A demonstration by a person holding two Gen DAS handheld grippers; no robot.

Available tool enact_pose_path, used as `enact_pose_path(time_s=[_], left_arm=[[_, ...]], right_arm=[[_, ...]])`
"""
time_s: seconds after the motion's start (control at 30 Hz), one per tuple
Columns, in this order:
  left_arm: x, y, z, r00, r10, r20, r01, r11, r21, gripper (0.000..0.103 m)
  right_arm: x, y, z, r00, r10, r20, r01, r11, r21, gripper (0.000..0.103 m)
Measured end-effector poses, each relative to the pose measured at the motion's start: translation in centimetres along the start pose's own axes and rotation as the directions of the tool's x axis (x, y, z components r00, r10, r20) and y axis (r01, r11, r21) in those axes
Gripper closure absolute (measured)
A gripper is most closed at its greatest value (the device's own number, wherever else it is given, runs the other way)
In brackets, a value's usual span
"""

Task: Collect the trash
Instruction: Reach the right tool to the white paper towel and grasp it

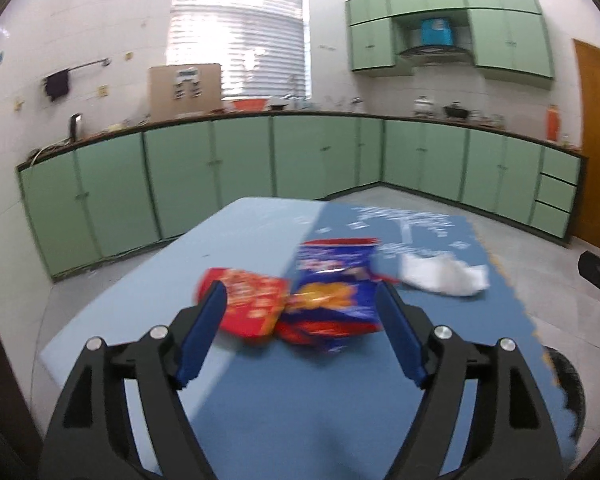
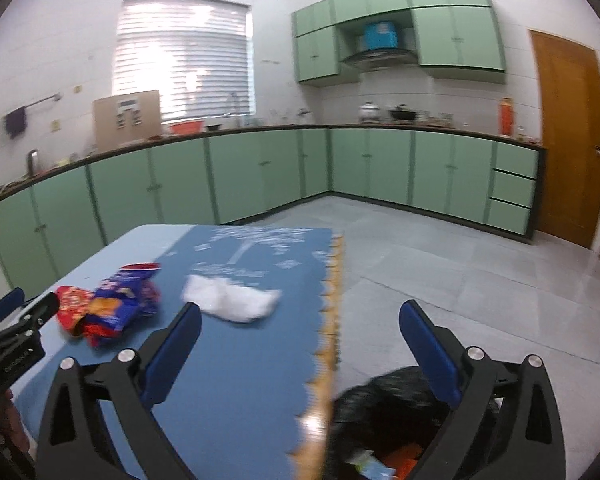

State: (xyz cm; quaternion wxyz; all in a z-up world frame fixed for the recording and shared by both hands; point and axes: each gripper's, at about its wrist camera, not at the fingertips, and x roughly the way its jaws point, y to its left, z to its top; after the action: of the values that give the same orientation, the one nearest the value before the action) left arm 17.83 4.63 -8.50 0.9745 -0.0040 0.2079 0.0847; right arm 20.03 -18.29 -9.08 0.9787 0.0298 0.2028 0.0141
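Partly done, I'd judge: the black bin bag [image 2: 384, 408] beside the table [image 1: 236, 220] already holds some scraps, while a red wrapper [image 1: 248, 300], a crinkly blue snack bag [image 1: 332, 292] and a crumpled white tissue [image 1: 444, 276] lie on the blue cloth [image 1: 300, 400]. Left gripper [image 1: 300, 300] and right gripper [image 2: 300, 312] both gape wide, empty.

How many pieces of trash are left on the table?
3. A red snack wrapper lies on the left, touching a blue snack bag beside it. A crumpled white tissue sits apart to their right. More could be hidden under them.
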Motion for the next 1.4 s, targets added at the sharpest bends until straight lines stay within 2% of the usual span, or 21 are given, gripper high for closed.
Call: enact_pose_path(time_s=[0.13, 0.23, 0.43, 0.5, 0.67, 0.73, 0.87, 0.97, 1.03, 1.07, 1.1, 1.13, 1.2, 1.27, 1.37, 1.4], left_arm=[[1.4, 3.0, 0.0, 0.999, 0.037, -0.029, -0.037, 0.999, -0.027, 0.029], [2.5, 4.5, 0.1, 0.998, 0.047, -0.044, -0.049, 0.998, -0.044, 0.029], [5.1, 5.9, 1.4, 0.997, 0.055, -0.061, -0.06, 0.995, -0.079, 0.029], [6.0, 6.1, 1.9, 0.996, 0.05, -0.074, -0.057, 0.995, -0.086, 0.029], [8.2, 6.4, 2.7, 0.993, 0.054, -0.109, -0.064, 0.994, -0.092, 0.029], [8.9, 6.3, 2.8, 0.991, 0.055, -0.121, -0.066, 0.994, -0.09, 0.029], [10.2, 6.1, 2.4, 0.984, 0.042, -0.17, -0.056, 0.996, -0.076, 0.029], [10.8, 6.2, 2.3, 0.981, 0.035, -0.191, -0.05, 0.996, -0.075, 0.03], [11.1, 6.1, 2.1, 0.978, 0.032, -0.208, -0.048, 0.996, -0.074, 0.037], [11.3, 6.0, 2.1, 0.975, 0.031, -0.219, -0.047, 0.996, -0.071, 0.047], [11.5, 6.0, 2.0, 0.974, 0.029, -0.224, -0.046, 0.997, -0.069, 0.05], [11.6, 5.9, 2.0, 0.973, 0.026, -0.228, -0.042, 0.997, -0.065, 0.052], [11.5, 5.8, 1.9, 0.974, 0.021, -0.225, -0.036, 0.998, -0.061, 0.068], [11.4, 5.8, 1.9, 0.976, 0.015, -0.218, -0.029, 0.998, -0.061, 0.083], [10.9, 5.8, 1.9, 0.981, 0.002, -0.193, -0.015, 0.998, -0.064, 0.093], [10.7, 5.7, 1.9, 0.983, 0.001, -0.182, -0.013, 0.998, -0.064, 0.101]], right_arm=[[2.4, 3.1, 0.2, 1.0, 0.028, -0.011, -0.029, 0.999, -0.025, 0.006], [5.4, 4.5, 0.6, 0.999, 0.014, -0.034, -0.016, 0.999, -0.045, 0.006], [9.9, 4.5, 1.1, 0.998, -0.033, -0.057, 0.03, 0.998, -0.051, 0.01], [11.4, 4.5, 1.2, 0.995, -0.035, -0.09, 0.031, 0.998, -0.048, 0.01], [14.2, 4.1, 1.3, 0.985, -0.041, -0.165, 0.04, 0.999, -0.012, 0.014], [15.1, 4.2, 1.2, 0.978, -0.058, -0.2, 0.055, 0.998, -0.017, 0.018], [16.6, 4.5, 0.9, 0.959, -0.086, -0.272, 0.076, 0.996, -0.048, 0.02], [17.4, 4.7, 0.5, 0.946, -0.087, -0.312, 0.072, 0.996, -0.06, 0.027], [17.7, 4.6, 0.3, 0.941, -0.078, -0.328, 0.063, 0.996, -0.056, 0.039], [17.8, 4.6, 0.3, 0.939, -0.07, -0.335, 0.055, 0.997, -0.054, 0.049], [18.0, 4.7, 0.2, 0.936, -0.06, -0.346, 0.044, 0.998, -0.054, 0.059], [18.2, 4.7, 0.1, 0.933, -0.05, -0.357, 0.032, 0.998, -0.057, 0.065], [18.1, 5.0, 0.1, 0.933, -0.038, -0.358, 0.015, 0.998, -0.066, 0.091], [17.7, 5.3, 0.2, 0.94, -0.03, -0.341, 0.005, 0.997, -0.075, 0.096], [16.7, 5.3, 0.6, 0.955, -0.013, -0.296, -0.008, 0.998, -0.068, 0.098], [16.1, 5.1, 0.7, 0.961, -0.003, -0.275, -0.014, 0.998, -0.058, 0.098]])
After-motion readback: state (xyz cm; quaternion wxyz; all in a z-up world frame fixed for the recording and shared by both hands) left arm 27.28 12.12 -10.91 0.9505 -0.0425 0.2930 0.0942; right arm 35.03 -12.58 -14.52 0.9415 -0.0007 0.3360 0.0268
